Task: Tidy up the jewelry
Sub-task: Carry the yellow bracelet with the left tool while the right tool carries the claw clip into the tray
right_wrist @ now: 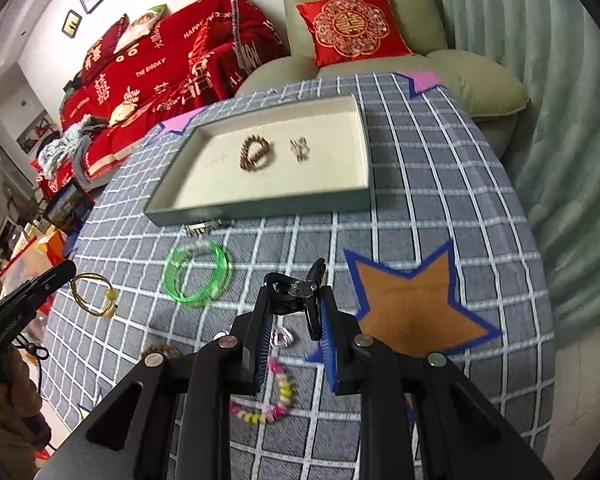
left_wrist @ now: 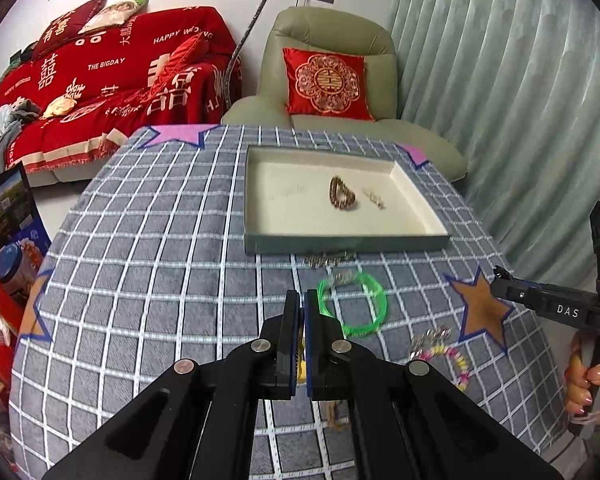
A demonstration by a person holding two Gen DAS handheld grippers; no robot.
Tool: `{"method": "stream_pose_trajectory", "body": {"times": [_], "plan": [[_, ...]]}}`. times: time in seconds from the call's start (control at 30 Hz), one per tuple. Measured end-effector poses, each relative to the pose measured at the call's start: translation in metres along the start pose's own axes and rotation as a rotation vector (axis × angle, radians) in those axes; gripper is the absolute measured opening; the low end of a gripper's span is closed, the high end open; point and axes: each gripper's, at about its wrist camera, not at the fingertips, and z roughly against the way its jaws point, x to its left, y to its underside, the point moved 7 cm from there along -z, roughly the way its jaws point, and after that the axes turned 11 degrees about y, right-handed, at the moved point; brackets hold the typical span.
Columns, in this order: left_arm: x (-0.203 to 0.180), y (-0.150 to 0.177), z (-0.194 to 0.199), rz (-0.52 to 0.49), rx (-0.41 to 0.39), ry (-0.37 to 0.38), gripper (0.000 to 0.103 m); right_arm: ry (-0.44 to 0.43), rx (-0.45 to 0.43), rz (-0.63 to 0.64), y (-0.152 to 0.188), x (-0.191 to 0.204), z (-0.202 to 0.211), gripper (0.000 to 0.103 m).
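We hold two grippers above a checked tablecloth, each carrying one piece of jewelry.

The left gripper is clenched to its narrowest. In the right wrist view a thin gold bangle with a yellow bead hangs from its tip; in the left wrist view only a sliver of yellow shows between the pads.

The right gripper is closed on a black hair clip with a small silver fitting. The clip sits across the fingertips, one end sticking up and forward past them.

The shallow tray lies straight ahead of both grippers, beyond the green bangle and a silver watch band that rests against the tray's near wall. The tray's long axis runs across our line of approach. A brown bead bracelet and a small gold piece occupy its middle and right; its left part is bare.

We judge that the coming move is forward and over the near wall. Neither hand is clearly nearer. The left gripper faces the bare left part, so we would release the gold bangle there.

A pink and yellow bead bracelet and a clear crystal piece remain on the cloth beneath the right gripper.
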Motion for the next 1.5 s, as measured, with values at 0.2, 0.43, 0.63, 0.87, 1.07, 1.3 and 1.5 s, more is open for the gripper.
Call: {"method": "stream_pose_trajectory", "body": {"times": [0.2,0.43,0.63,0.87,1.07,1.3,1.5], "plan": [[-0.001,-0.027,-0.008,-0.013,-0.008,0.005,0.012,-0.010,-0.023,0.029,-0.036,0.007,0.002,0.024],[0.000,-0.062,-0.029,-0.033,-0.011,0.012,0.012,-0.014,-0.044,0.065,-0.078,0.017,-0.008,0.024],[-0.004,-0.096,-0.060,-0.059,-0.010,0.020,0.012,-0.031,-0.018,0.035,-0.115,0.018,-0.038,0.024],[-0.006,-0.124,-0.107,-0.086,0.009,0.010,0.012,-0.011,0.015,0.003,-0.145,0.012,-0.084,0.024],[0.001,-0.129,-0.152,-0.085,0.039,-0.007,0.012,0.023,0.045,0.001,-0.149,0.011,-0.126,0.024],[0.014,-0.117,-0.188,-0.067,0.076,-0.030,0.012,0.070,0.059,0.040,-0.148,0.017,-0.158,0.024],[0.026,-0.109,-0.203,-0.037,0.099,-0.046,0.012,0.092,0.084,0.055,-0.140,0.017,-0.177,0.024]]}}
